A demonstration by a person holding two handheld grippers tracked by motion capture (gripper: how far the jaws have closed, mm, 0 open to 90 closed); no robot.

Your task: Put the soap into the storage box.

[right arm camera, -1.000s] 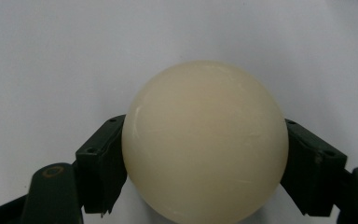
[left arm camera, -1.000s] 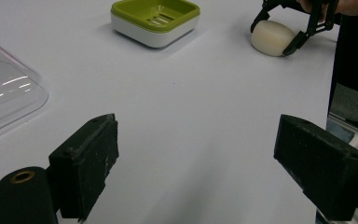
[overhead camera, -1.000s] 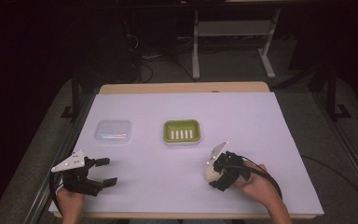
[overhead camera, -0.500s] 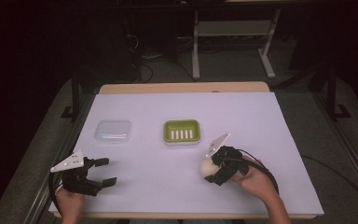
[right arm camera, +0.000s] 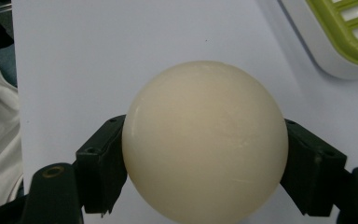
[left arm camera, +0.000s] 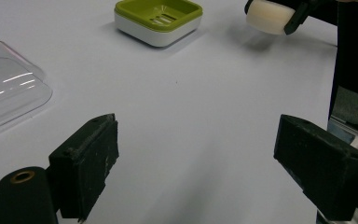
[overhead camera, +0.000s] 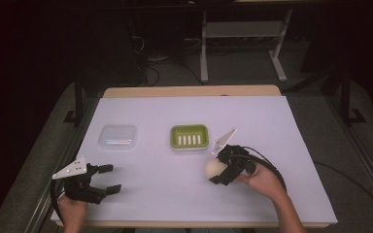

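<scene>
A cream round bar of soap (overhead camera: pixel 215 168) (right arm camera: pixel 205 140) (left arm camera: pixel 266 16) is clamped between the jaws of my right gripper (overhead camera: pixel 218 171), held just above the white table cover, below and right of the green soap dish (overhead camera: pixel 189 137) (left arm camera: pixel 158 18) (right arm camera: pixel 345 32). The dish is green with a slotted top on a white base, at the table's middle. My left gripper (overhead camera: pixel 108 178) (left arm camera: pixel 205 154) rests near the front left corner, jaws wide apart with nothing between them.
A clear plastic lid (overhead camera: pixel 118 136) (left arm camera: pixel 7 93) lies left of the dish. The white cover (overhead camera: pixel 281 126) spans the table. Beyond the far edge stands a metal frame (overhead camera: pixel 243 34) on the floor with cables.
My right gripper has lifted the soap slightly and carried it toward the soap dish. The left gripper has stayed put.
</scene>
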